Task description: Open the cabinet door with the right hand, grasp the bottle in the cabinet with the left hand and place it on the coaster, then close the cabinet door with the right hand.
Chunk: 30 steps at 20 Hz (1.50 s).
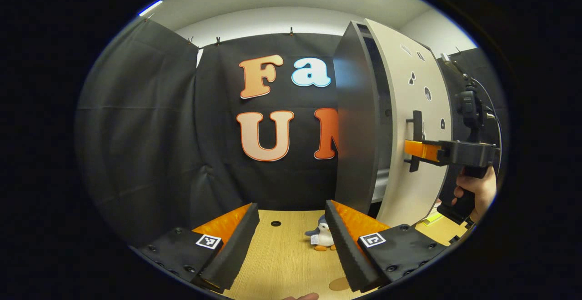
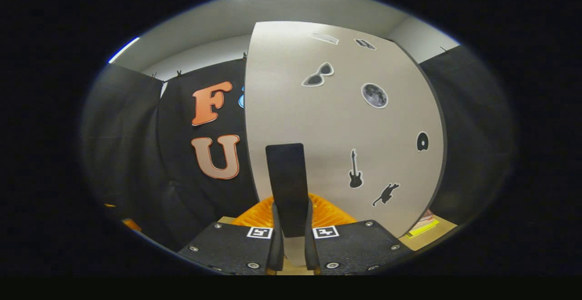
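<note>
Cabinet door (image 2: pixel 336 122) is what we examine first: a pale grey panel with a dark edge, carrying small dark stickers on its face, among them sunglasses, a moon, a guitar and an animal shape. A dark upright handle (image 2: pixel 285 186) is fixed near the door's free edge. In the left gripper view we see the door (image 1: pixel 409 122) standing partly swung out from the dark cabinet body (image 1: pixel 357 118), with a narrow gap between the two through which part of a shelf shows. We cannot see the bottle or make out the inside of the cabinet beyond that.

Right gripper (image 2: pixel 291 245) is at the handle: in the right gripper view its two fingers sit pressed against either side of the handle's lower part, pinching it. In the left gripper view we see the same gripper (image 1: pixel 416 151) reaching the handle (image 1: pixel 416 141) from the door's outer side, held by a hand (image 1: pixel 477 191).

Left gripper (image 1: pixel 291 227) is well apart from the door, on the side of the cabinet body away from the handle, with its fingers spread wide and nothing between them. Beyond it lies a wooden table (image 1: pixel 282 259), on which a small penguin toy (image 1: pixel 323 237) stands near the foot of the cabinet. A round brown coaster (image 1: pixel 338 284) lies on the table just beside the left gripper's right finger, nearer the camera than the toy.
</note>
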Available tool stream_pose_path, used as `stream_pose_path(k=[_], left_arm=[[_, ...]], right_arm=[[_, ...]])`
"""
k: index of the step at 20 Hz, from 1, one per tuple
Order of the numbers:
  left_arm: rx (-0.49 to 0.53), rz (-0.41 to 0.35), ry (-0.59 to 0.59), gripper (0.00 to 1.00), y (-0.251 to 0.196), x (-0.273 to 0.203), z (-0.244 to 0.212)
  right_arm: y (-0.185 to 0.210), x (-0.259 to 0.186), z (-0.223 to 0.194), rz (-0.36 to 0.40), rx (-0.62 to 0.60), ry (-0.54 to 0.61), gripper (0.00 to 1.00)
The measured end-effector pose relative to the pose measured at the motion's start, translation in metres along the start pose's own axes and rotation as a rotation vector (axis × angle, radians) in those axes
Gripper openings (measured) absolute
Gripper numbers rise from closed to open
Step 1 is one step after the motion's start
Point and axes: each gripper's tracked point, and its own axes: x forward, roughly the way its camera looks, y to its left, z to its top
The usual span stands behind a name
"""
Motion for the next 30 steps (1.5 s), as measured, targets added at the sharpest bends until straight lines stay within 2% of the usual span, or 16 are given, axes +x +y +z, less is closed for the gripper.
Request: stream_pose_path(k=[5,9,13,16,20,22,24,25,28,29,30], left_arm=[[0.012,0.013,-0.028,0.94,-0.017,-0.021,0.015],[0.006,0.017,-0.038,0.94,-0.037,-0.040,0.017],[-0.022,0.019,-0.021,0.94,-0.055,-0.053,0.011],[-0.033,0.025,-0.017,0.96,-0.068,-0.060,0.012],[-0.031,0.024,-0.033,0.95,-0.086,-0.068,0.018],[-0.027,0.024,-0.044,0.95,-0.092,-0.071,0.021],[-0.029,0.025,-0.043,0.96,-0.097,-0.073,0.020],[-0.029,0.023,-0.037,0.96,-0.101,-0.074,0.018],[-0.026,0.015,-0.031,0.96,-0.112,-0.073,0.018],[-0.023,0.012,-0.030,0.96,-0.117,-0.072,0.018],[-0.021,0.006,-0.030,0.96,-0.122,-0.072,0.019]], right_arm=[[-0.014,-0.043,0.001,-0.010,0.032,-0.015,0.18],[-0.054,-0.116,-0.001,-0.006,0.056,-0.014,0.15],[-0.096,-0.172,-0.003,-0.004,0.050,-0.002,0.17],[-0.096,-0.165,0.002,0.004,0.050,0.002,0.18],[-0.112,-0.179,0.002,0.019,0.036,0.010,0.14],[-0.120,-0.186,0.001,0.014,0.041,0.008,0.17],[-0.133,-0.193,0.002,-0.004,0.030,0.002,0.14],[-0.140,-0.198,0.002,-0.014,0.030,0.002,0.19],[-0.166,-0.210,0.004,-0.055,0.014,-0.001,0.17],[-0.177,-0.213,0.005,-0.076,0.011,-0.007,0.11],[-0.189,-0.218,0.008,-0.095,0.020,-0.009,0.11]])
